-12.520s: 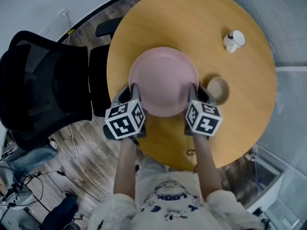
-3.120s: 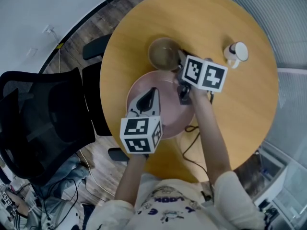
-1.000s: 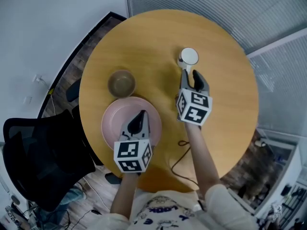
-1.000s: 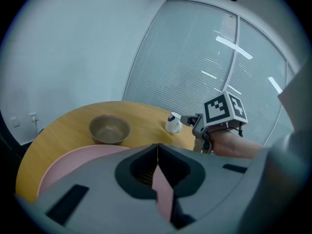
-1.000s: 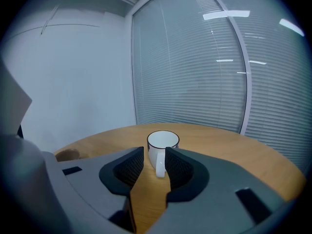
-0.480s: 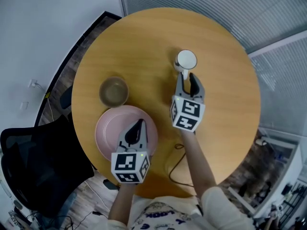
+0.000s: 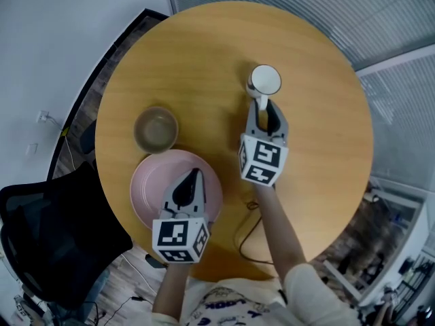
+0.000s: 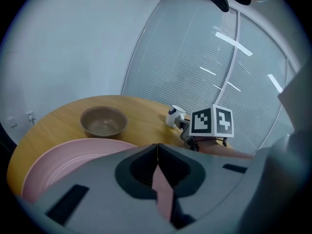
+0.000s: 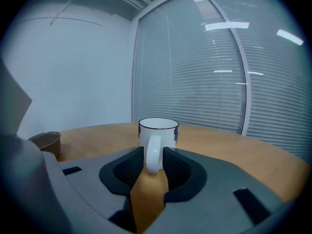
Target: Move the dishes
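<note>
Round wooden table (image 7: 319,182) before a wall of slatted blinds (image 9: 195,72), with a black office chair (image 7: 47,243) off its left edge. The pink plate (image 7: 153,189) lies at the near-left edge. The brown bowl (image 7: 155,129) stands just beyond it, toward the far side, and whether their rims touch cannot be told. The left gripper (image 7: 195,174) hangs over the plate's near half, jaws together on nothing. A dark cable (image 7: 248,226) trails over the near edge between the two arms. Right of centre stands the white mug (image 7: 264,80), upright, its handle (image 9: 153,152) turned toward the person. The right gripper (image 7: 266,114) straddles that handle with its jaws apart, pads not yet pressing.

Likely faults:
- An off-centre closure would let one pad meet the handle first and turn or slide the mug.
- A hold on the handle alone leaves the body free to swing and tip when lifted.
- A low jaw could drag on the tabletop.

Obstructions: the tabletop around the mug is bare. On a path toward the plate and bowl, only the left gripper and the cable lie near. The bowl stands well apart from the mug.
</note>
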Demonstrator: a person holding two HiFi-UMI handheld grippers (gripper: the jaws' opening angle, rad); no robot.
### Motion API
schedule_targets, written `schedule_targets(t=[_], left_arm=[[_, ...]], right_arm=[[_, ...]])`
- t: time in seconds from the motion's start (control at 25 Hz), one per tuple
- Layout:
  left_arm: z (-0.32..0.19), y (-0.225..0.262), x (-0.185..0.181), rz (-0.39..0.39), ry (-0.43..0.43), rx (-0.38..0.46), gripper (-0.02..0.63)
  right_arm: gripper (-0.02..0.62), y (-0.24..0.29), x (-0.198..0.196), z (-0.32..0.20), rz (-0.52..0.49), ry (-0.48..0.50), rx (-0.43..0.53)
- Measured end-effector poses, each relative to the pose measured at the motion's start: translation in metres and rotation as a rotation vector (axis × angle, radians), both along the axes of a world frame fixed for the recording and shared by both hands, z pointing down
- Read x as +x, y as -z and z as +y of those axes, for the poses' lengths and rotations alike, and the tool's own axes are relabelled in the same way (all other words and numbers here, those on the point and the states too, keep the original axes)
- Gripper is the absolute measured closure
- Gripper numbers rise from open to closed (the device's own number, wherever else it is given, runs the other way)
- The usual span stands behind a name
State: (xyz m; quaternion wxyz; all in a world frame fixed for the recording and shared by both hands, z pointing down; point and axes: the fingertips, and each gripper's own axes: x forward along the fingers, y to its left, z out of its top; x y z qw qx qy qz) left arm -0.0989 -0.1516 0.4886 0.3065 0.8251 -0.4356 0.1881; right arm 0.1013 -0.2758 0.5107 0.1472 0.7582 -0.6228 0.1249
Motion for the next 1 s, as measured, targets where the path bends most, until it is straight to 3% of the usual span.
schedule_targets(t=[0.32,1.0], left_arm=[[0.003,-0.007,-0.005,-0.004,0.016,-0.023,0.601],[0.003,-0.006,-0.013,-0.009,0.056,-0.021,0.601]], right_arm=[[0.529,-0.001,0.006,-0.004,-0.043,-0.009,0.031],[0.541,0.017,0.012,0.002,-0.060,-0.011,0.088]])
